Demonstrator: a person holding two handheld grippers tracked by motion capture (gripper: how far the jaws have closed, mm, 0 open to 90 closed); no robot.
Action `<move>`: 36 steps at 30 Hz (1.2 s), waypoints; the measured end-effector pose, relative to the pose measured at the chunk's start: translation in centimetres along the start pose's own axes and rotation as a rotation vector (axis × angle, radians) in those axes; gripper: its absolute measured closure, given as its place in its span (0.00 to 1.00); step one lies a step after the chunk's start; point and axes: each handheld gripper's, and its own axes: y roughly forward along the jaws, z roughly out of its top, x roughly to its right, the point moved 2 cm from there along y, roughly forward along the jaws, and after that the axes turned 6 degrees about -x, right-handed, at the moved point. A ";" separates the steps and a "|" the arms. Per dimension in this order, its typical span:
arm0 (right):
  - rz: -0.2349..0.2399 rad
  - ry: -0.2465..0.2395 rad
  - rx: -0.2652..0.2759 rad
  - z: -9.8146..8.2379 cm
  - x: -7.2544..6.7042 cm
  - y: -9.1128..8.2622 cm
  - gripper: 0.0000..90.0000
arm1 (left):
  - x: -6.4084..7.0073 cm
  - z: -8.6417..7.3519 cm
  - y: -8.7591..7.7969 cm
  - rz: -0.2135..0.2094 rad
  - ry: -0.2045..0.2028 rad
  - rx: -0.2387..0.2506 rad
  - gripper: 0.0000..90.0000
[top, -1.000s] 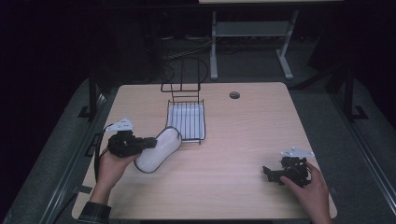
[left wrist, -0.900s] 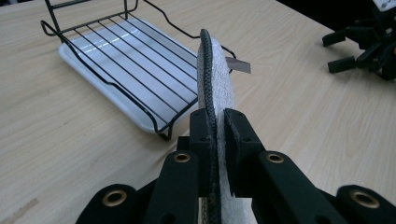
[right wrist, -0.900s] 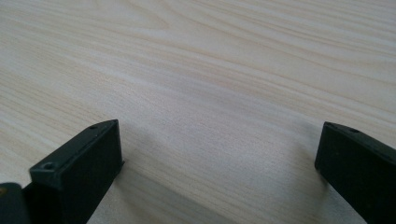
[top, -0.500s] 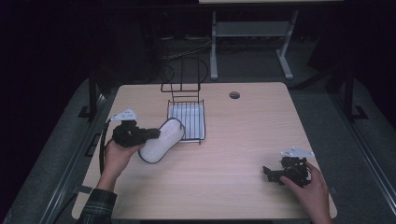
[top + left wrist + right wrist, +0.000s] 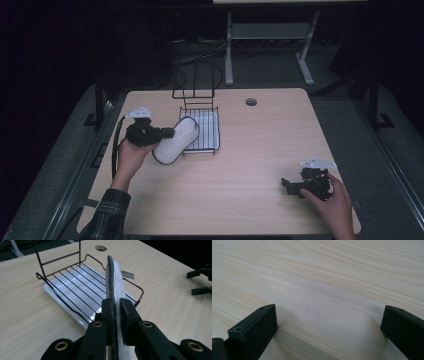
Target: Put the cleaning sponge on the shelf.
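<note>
White and edged with a dark braided border, a flat oval pad is pinched by its near end between the jaws of the left gripper, which are pressed tight against both of its faces. In the left gripper view the pad is seen edge-on, standing upright and reaching out over the near rim of a black wire rack. In the high view the pad is held tilted above the table, its far end overlapping the left side of the rack. A white tray lies under the rack's wires, and a taller wire frame rises at the rack's far end. A small tag sticks out from the pad's far side.

The right gripper is held low at the near right part of the table, well apart from the rack. Its jaws are spread wide, with bare pale wood between them.

A round hole is cut into the table near its far edge.
</note>
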 end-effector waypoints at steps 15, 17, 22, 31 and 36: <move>0.001 0.001 0.000 0.0 0.0 0.0 0.00 | -1.4 2.5 2.0 0.005 -0.015 0.025 0.91; 0.000 0.000 0.000 0.0 0.0 0.0 0.00 | -1.6 2.8 2.3 0.005 -0.017 0.027 0.91; 0.001 0.000 -0.001 0.0 0.0 0.0 0.00 | -2.2 3.2 3.2 0.003 -0.031 0.027 0.91; 0.001 0.000 -0.001 0.0 0.0 0.0 0.00 | -3.0 3.8 4.8 -0.009 -0.064 0.033 0.91; 0.001 0.001 0.000 0.0 0.0 0.0 0.00 | -3.4 3.7 5.4 -0.009 -0.074 0.021 0.91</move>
